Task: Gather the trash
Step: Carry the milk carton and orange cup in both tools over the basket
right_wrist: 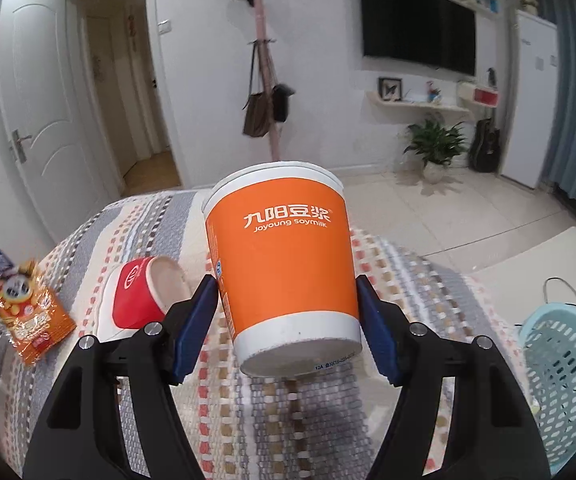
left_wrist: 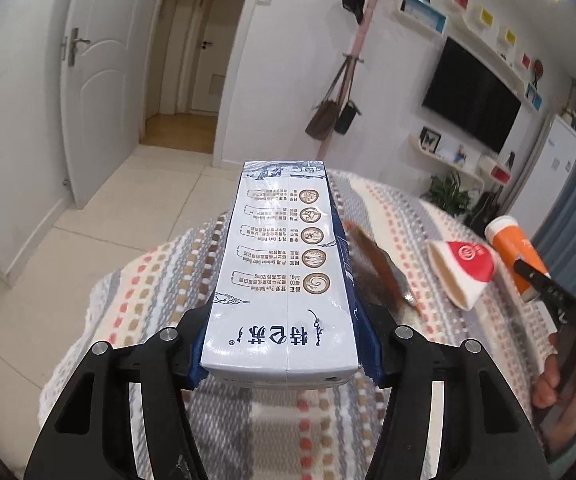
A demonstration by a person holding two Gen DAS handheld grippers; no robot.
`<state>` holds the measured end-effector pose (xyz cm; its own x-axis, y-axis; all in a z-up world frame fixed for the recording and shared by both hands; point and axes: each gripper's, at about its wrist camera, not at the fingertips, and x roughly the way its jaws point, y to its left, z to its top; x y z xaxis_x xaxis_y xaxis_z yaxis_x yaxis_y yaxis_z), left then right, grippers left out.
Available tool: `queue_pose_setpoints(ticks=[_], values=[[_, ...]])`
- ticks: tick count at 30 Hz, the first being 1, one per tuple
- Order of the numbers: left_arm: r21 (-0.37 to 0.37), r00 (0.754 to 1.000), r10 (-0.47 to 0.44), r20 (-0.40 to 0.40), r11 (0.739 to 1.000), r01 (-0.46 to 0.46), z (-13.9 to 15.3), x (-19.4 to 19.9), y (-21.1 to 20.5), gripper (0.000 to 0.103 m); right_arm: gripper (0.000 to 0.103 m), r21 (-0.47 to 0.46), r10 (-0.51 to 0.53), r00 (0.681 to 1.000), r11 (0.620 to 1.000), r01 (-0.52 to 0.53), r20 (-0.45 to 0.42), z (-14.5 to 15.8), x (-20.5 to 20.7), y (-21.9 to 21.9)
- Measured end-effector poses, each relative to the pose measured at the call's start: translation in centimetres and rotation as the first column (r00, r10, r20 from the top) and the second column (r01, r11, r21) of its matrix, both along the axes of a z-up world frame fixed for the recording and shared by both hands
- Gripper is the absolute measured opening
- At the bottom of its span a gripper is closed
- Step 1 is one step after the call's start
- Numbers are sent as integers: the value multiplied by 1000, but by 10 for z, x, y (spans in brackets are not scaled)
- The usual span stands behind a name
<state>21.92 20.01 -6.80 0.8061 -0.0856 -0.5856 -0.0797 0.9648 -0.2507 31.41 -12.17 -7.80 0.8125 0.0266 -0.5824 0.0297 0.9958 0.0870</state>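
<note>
My left gripper (left_wrist: 283, 354) is shut on a white and blue milk carton (left_wrist: 283, 264) and holds it lengthwise above the table. My right gripper (right_wrist: 288, 320) is shut on an orange soymilk paper cup (right_wrist: 283, 264), tilted and lifted off the table; the cup also shows in the left wrist view (left_wrist: 514, 248). A red and white paper cup (right_wrist: 143, 300) lies on its side on the table, left of the orange cup, and shows in the left wrist view (left_wrist: 464, 266). An orange snack wrapper (right_wrist: 27, 312) lies at the table's left; it also shows beside the carton (left_wrist: 380, 268).
The table wears a striped woven cloth (right_wrist: 271, 420). A light blue plastic basket (right_wrist: 564, 380) stands on the floor at the right. A coat rack with bags (right_wrist: 265, 100), a wall TV (right_wrist: 416, 24), a potted plant (right_wrist: 434, 148) and doors (right_wrist: 43, 120) stand beyond.
</note>
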Motion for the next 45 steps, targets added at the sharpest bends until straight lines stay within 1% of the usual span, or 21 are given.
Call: queue_pose_setpoints(ticks=[3,7,10,14,18,20,26,28,29,31,33,34,37,39,40,43,45], values=[[-15,1000,-11,29,1000,11,10,-14,-5,55,65,-42,-11,1000,999,12,21,4,-12,2],[-14,996,-48,78,999,49,26,-30,-19,55,65,-5,-6,999,1000,6,44,13,-38,-5],[-8,989,-90,116,996,92,40,-40,-37,55,65,-8,-18,998,1000,18,67,22,-60,-10],[-13,975,-152,161,988,156,54,-53,-71,56,65,-17,-35,994,999,38,108,33,-93,-20],[-1,956,-226,187,973,230,63,-62,-107,56,65,12,-70,989,998,69,133,46,-119,-43],[10,943,-268,199,962,272,69,-66,-129,56,65,23,-96,984,995,94,148,51,-132,-56],[44,894,-396,208,917,396,79,-70,-196,56,65,40,-220,960,975,217,175,63,-167,-111],[52,876,-440,199,897,439,80,-68,-223,56,65,64,-251,954,968,244,163,63,-176,-133],[54,869,-456,194,889,454,79,-68,-233,56,65,98,-266,952,962,254,149,62,-181,-149],[59,851,-492,186,870,490,78,-66,-256,56,65,124,-300,944,951,283,141,60,-189,-169],[67,829,-532,174,846,529,76,-63,-283,56,65,132,-348,927,934,331,139,57,-200,-193],[71,813,-558,166,829,554,74,-62,-299,56,65,142,-365,922,927,346,133,56,-204,-203],[82,782,-607,142,794,602,68,-57,-330,56,65,208,-404,908,903,376,111,48,-216,-234],[89,752,-649,117,761,643,63,-53,-361,56,65,222,-433,896,887,404,100,43,-223,-250],[91,742,-661,106,750,655,60,-53,-372,56,65,225,-448,889,879,419,93,40,-226,-259],[83,704,-708,55,706,703,40,-49,-410,56,65,244,-471,880,862,444,64,30,-232,-277],[82,687,-727,23,686,723,28,-46,-432,56,66,256,-481,877,850,460,19,17,-233,-290]])
